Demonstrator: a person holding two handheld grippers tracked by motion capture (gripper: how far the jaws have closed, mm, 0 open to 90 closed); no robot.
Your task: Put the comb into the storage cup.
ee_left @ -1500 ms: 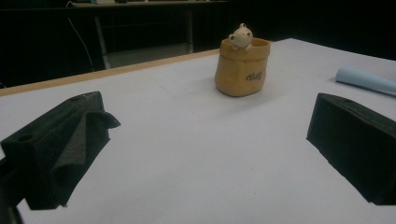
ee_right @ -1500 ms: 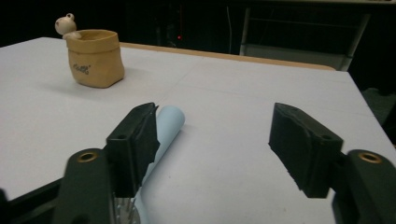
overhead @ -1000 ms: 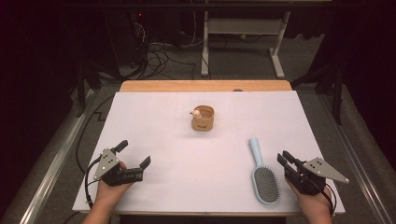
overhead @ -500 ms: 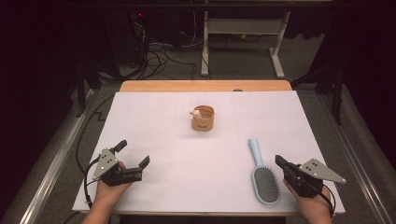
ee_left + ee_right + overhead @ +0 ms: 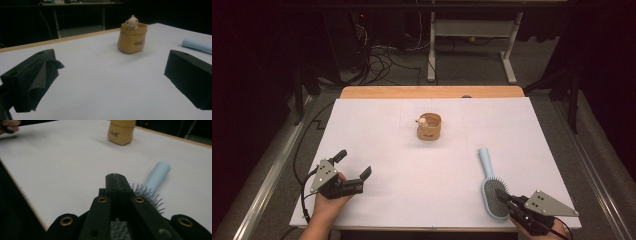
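A light blue hairbrush (image 5: 489,180) lies bristles up at the table's near right, its handle pointing away toward the middle. My right gripper (image 5: 500,193) is shut with nothing between its jaws, and its tip is over the brush head. In the right gripper view the closed jaws (image 5: 116,179) sit just in front of the bristles, with the hairbrush (image 5: 157,177) handle beyond. A tan pot (image 5: 429,127) with a small figure at its rim stands mid-table. My left gripper (image 5: 354,163) rests at the near left, wide open and empty. In the left gripper view, my left gripper (image 5: 112,65) faces the pot (image 5: 132,37).
The white table top (image 5: 412,165) has a wooden strip (image 5: 432,92) along its far edge. Behind it are a desk frame (image 5: 472,35) and cables (image 5: 387,55) on a dark floor. A rail (image 5: 267,180) runs along the table's left side.
My right gripper has slid left, from beside the brush head to over it. The left gripper, pot and brush have stayed where they were.
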